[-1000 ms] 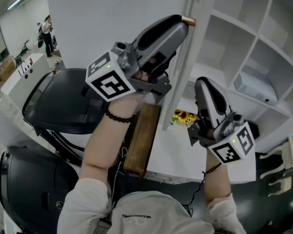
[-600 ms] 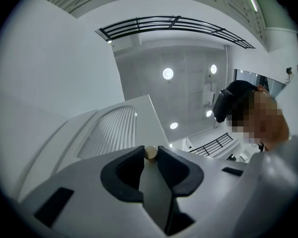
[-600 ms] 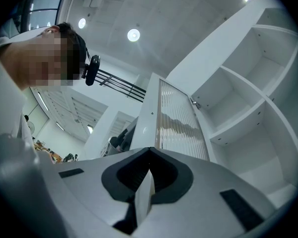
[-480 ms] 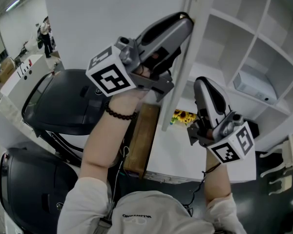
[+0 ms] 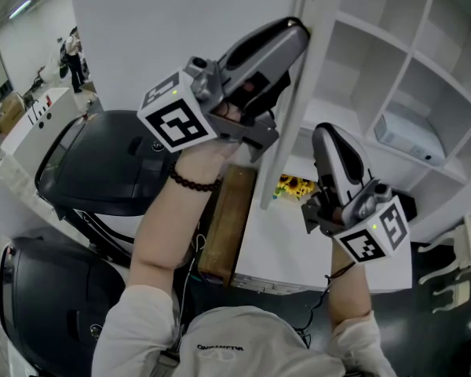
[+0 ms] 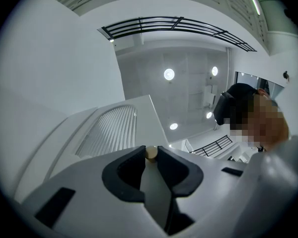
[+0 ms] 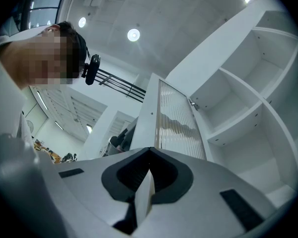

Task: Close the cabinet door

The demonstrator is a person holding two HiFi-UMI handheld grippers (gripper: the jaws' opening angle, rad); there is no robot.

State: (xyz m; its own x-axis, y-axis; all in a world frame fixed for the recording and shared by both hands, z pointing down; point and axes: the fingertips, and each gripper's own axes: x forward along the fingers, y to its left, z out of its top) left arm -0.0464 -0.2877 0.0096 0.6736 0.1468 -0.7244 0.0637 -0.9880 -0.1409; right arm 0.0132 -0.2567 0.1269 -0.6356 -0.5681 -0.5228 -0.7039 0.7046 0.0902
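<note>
Bright white room w/ round ceiling lamps. At the upper right of the head view a white cabinet point(image 5: 377, 69) shows open shelves, and 1 white box point(image 5: 412, 140) lies on a shelf at the right edge. The cabinet door point(image 5: 286, 116) stands ajar, seen edge-on, running from top centre down to mid-frame. It has a ribbed panel, which fills the centre of the right gripper view.

Left tongs point(image 5: 297, 28) are raised at upper centre of the head view, tip against the door's edge. In the left gripper view the jaws are pinched on a small beige knob point(image 6: 151, 152) right at their tips, w/ the door's ribbed panel just behind, upper left.

Right tongs point(image 5: 323, 132) sit lower, right of centre, just beside the door's inner side but not touching it as far as can be seen. In the right gripper view the jaws are pressed together w/ nothing between them.

Below the door a white table point(image 5: 279, 250) carries a small yellow sunflower item point(image 5: 294, 187), near the door's bottom corner. 1 brown wooden board point(image 5: 228, 222) lies along the table's left edge. 2 black seat-like shapes point(image 5: 94, 163) fill the left and lower left of the head view. 1 person point(image 5: 74, 53) stands far off, upper left.
</note>
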